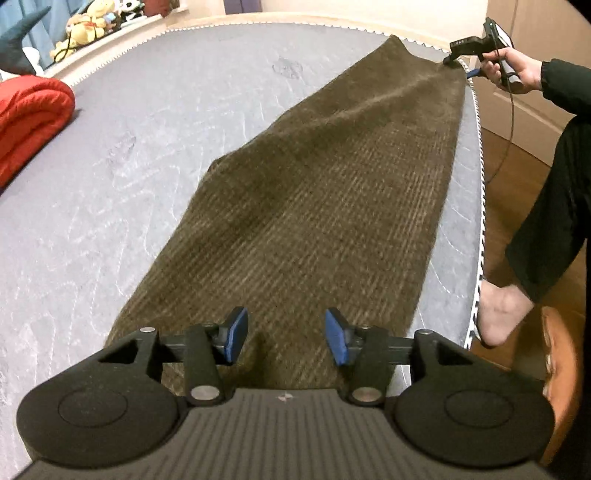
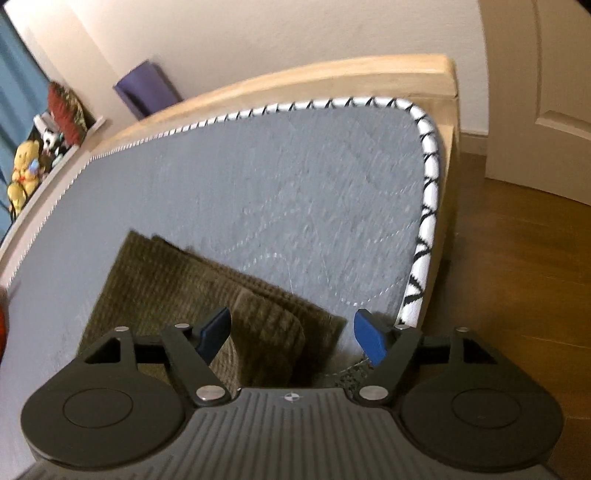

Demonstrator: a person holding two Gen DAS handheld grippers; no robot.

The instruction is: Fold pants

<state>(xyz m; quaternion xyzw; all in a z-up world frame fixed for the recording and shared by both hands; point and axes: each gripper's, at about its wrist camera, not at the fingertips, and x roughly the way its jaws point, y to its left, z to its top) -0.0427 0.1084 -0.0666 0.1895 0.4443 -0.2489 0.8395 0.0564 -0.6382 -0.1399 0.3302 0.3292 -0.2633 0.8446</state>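
Note:
Olive-brown corduroy pants (image 1: pixel 332 184) lie flat and lengthwise along the right side of a grey mattress (image 1: pixel 147 129), the legs stacked one on the other. My left gripper (image 1: pixel 286 336) hovers open over their near end, and its blue pads (image 1: pixel 236 334) press on nothing. At the far end a hand holds my right gripper (image 1: pixel 452 61) at the pants' corner. In the right wrist view that gripper (image 2: pixel 293 338) stands wide open above the layered end of the pants (image 2: pixel 177 288), with the cloth lying loose beneath it.
A red rolled blanket (image 1: pixel 29 122) lies at the left of the mattress. Plush toys (image 1: pixel 88 26) line the far ledge. The person's leg and bare foot (image 1: pixel 502 314) stand by the bed's right edge on a wooden floor (image 2: pixel 517 258). A door (image 2: pixel 546 92) is at the right.

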